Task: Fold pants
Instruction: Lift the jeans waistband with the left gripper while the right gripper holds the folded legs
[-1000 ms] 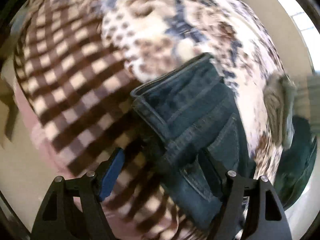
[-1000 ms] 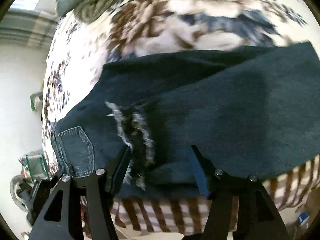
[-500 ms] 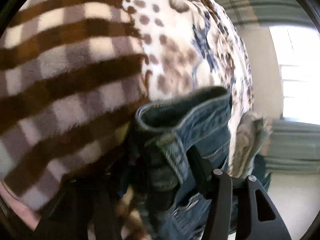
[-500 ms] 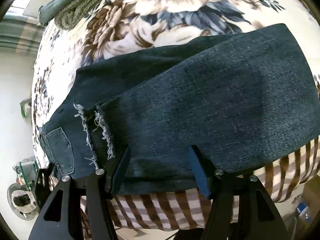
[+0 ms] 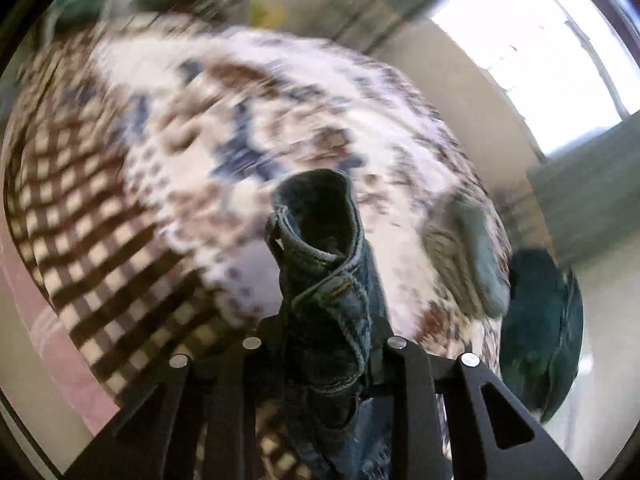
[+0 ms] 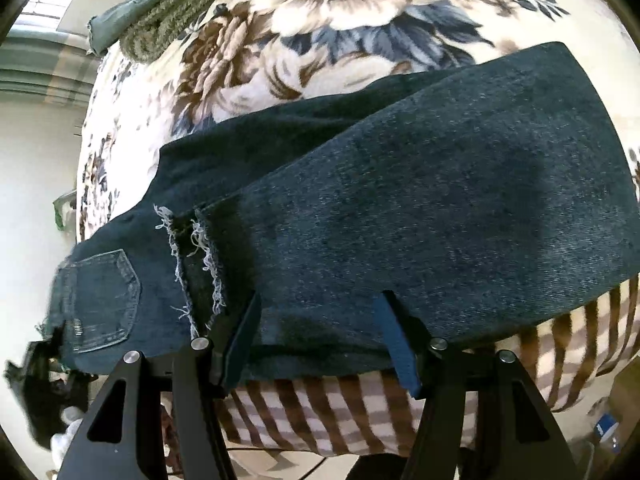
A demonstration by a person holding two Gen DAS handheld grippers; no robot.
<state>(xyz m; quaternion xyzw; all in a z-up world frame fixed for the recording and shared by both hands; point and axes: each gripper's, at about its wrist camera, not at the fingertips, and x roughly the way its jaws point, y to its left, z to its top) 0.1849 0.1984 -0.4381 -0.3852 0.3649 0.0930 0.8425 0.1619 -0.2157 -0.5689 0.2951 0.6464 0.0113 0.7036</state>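
Observation:
Dark blue jeans (image 6: 400, 216) lie on a bed, legs folded back so the frayed hems (image 6: 200, 264) rest near the back pocket (image 6: 100, 296). My right gripper (image 6: 320, 340) is open and empty, hovering just over the near edge of the folded legs. My left gripper (image 5: 320, 340) is shut on the waistband end of the jeans (image 5: 324, 272) and holds it lifted above the bed. The left gripper also shows in the right wrist view (image 6: 36, 380) at the waistband.
The bed carries a floral blanket (image 6: 360, 20) with a brown checked border (image 6: 340, 412). A green knitted item (image 6: 172, 20) and a grey-green cloth (image 6: 116, 16) lie at the far side. A dark teal garment (image 5: 540, 332) lies at the right in the left wrist view.
My left gripper closed on the waistband and lifted it off the bed. My right gripper stayed open and drew slightly back from the folded legs.

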